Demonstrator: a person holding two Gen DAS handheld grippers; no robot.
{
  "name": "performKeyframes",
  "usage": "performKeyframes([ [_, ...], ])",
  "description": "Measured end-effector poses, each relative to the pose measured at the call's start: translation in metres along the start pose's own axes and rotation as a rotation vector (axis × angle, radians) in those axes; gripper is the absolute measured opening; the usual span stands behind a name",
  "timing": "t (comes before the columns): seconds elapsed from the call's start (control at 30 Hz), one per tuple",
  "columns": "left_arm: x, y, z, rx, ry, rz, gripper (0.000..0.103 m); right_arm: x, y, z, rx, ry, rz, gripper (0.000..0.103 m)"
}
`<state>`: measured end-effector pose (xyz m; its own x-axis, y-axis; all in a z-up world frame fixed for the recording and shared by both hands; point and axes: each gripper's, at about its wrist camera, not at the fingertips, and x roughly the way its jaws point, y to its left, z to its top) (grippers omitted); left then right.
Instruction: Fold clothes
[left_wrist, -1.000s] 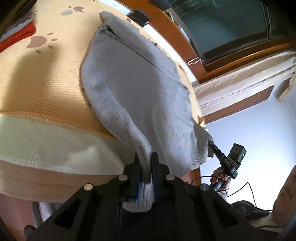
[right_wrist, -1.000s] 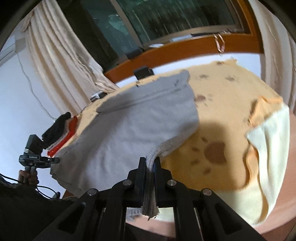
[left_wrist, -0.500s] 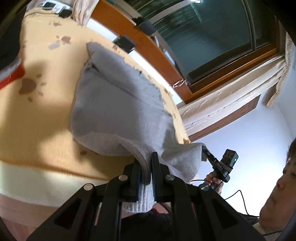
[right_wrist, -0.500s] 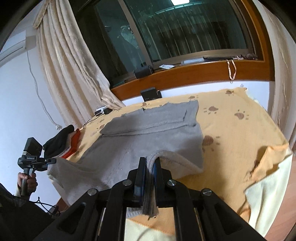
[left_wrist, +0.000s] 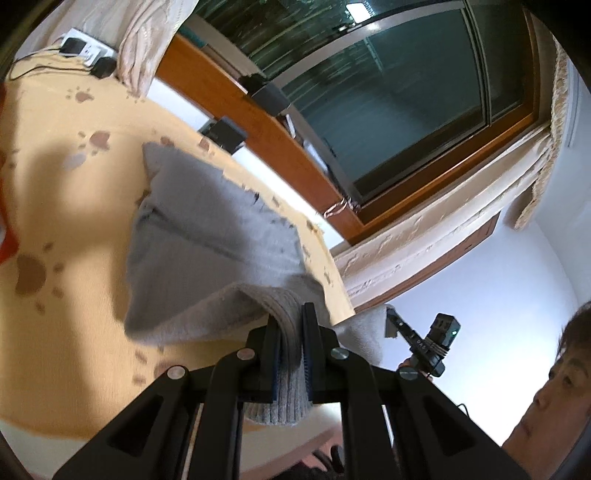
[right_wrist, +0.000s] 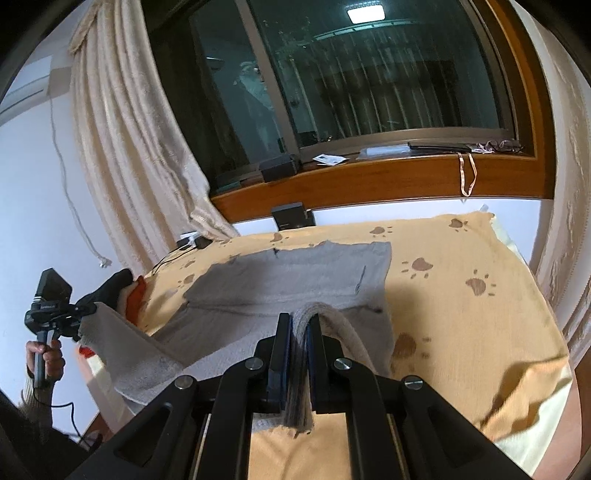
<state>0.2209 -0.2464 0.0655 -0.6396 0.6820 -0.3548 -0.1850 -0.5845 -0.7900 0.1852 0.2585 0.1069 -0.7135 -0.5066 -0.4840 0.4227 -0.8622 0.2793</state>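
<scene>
Grey knit sweater: lying on paw-print orange blanket, ribbed hem corners lifting. Left hand-held gripper and right hand-held gripper each clamping one corner. Writing too small to read.

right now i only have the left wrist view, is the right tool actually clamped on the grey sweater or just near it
Observer: Clamped. In the right wrist view the right tool has the grey sweater pinched between its pads, at a ribbed edge.
Operator: anything else on the paw-print blanket past my left edge
Observer: Yes, a pile of black, red and white clothes lies by the blanket's left edge.
Operator: is the far half of the sweater off the blanket too
Observer: No, from the right wrist the far half lies flat on it; only the near edge is lifted.
</scene>
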Motion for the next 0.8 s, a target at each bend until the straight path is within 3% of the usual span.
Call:
performKeyframes([
  [0.23,0.027,0.018,0.046,-0.021,-0.038,0.049,0.011,0.044,-0.02,0.03,0.03,0.015,-0.041,0.008],
  [0.57,0.069,0.034,0.105,-0.029,-0.02,0.085,0.011,0.118,-0.04,0.074,0.037,0.047,-0.061,0.008],
  [0.8,0.1,0.067,0.155,-0.121,-0.017,0.094,0.011,0.16,-0.063,0.098,0.075,0.057,-0.083,0.008],
])
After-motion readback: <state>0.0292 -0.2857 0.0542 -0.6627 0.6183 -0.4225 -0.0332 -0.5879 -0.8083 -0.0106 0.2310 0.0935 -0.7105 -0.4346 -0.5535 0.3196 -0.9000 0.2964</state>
